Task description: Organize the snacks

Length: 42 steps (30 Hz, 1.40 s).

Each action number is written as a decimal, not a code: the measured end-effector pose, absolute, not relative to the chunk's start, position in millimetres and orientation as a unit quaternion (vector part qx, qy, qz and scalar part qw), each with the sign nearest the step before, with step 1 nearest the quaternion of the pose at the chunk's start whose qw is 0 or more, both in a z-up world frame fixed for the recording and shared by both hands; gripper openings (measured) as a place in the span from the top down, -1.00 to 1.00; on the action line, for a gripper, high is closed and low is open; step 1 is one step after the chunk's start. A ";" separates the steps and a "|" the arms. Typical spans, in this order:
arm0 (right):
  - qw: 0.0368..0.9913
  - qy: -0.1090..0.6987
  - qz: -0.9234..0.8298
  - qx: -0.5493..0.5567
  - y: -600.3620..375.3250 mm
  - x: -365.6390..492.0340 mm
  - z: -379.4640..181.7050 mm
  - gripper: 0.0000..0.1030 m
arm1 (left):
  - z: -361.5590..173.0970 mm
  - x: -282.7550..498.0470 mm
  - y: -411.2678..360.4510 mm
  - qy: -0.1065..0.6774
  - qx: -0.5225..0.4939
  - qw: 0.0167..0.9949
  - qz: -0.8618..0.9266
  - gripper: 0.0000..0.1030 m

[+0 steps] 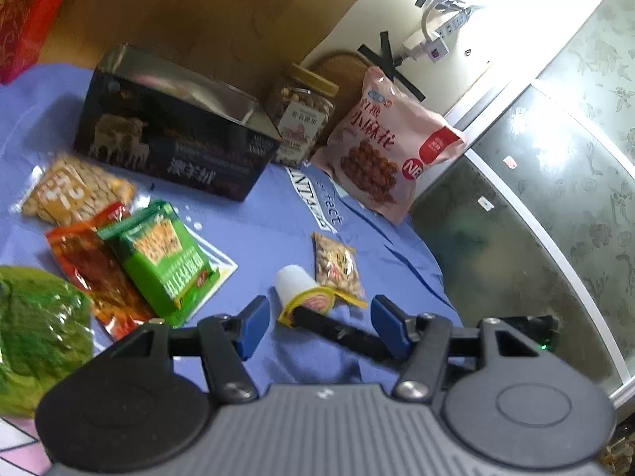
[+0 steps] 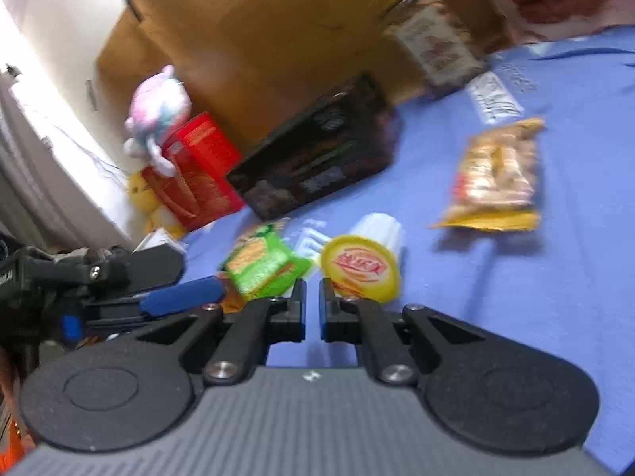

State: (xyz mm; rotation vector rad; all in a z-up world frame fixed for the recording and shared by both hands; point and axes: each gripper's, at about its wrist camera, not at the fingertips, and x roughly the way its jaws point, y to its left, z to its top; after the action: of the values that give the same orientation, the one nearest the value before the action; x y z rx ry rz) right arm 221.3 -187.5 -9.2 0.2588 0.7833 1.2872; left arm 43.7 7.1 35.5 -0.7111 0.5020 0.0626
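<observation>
Right gripper (image 2: 312, 305) has its jaws nearly closed and empty, with the little yellow-lidded cup (image 2: 363, 263) lying on the table just ahead of them. Left gripper (image 1: 317, 327) hangs half open, empty. The cup's on its side, so a nudge could roll it away.

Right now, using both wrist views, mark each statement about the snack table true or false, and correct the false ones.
1. The small cup with the yellow lid lies on its side on the blue cloth. True.
2. The jar stands left of the dark box. False: in the left wrist view it stands between the dark box and the pink bag.
3. The left gripper has its jaws clamped on the green packet. False: the jaws stand open and hold nothing.
4. A small peanut packet lies right beside the cup. True.
</observation>
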 end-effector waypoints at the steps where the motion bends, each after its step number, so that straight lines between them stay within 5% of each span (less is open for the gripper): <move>1: 0.732 0.342 0.575 0.129 -196.3 228.5 -3.7 0.80 | 36.6 43.1 6.9 0.243 -0.341 0.908 0.030 -0.11; 5: 0.807 0.315 0.474 0.160 -237.8 273.3 12.6 0.74 | 31.8 53.0 0.6 0.256 -0.342 0.904 -0.001 -0.11; 9: 0.824 0.336 0.437 0.132 -233.9 312.0 7.3 0.15 | 19.3 78.7 -20.4 0.280 -0.341 0.895 -0.058 -0.11; 16: 0.818 0.344 0.459 0.050 -187.7 337.3 0.6 0.15 | -8.2 124.3 -23.2 0.321 -0.330 0.887 -0.025 -0.09; 19: 0.812 0.352 0.463 0.044 -189.6 332.3 -1.1 0.23 | -12.2 120.9 -3.6 0.313 -0.338 0.887 0.022 0.07; 26: 0.742 0.357 0.565 0.050 -211.4 260.9 -8.8 0.22 | -14.6 86.5 31.0 0.285 -0.386 0.876 0.059 -0.01; 42: 0.759 0.349 0.548 0.047 -260.8 171.4 -15.4 0.07 | -15.1 54.8 -5.7 0.296 -0.380 0.876 -0.025 -0.25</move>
State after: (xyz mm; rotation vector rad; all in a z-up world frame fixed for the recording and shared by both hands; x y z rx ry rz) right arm 171.4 -260.8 -15.4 0.1026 0.7591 1.1934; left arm 54.8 -5.7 -15.1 -0.7924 0.6174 -0.0516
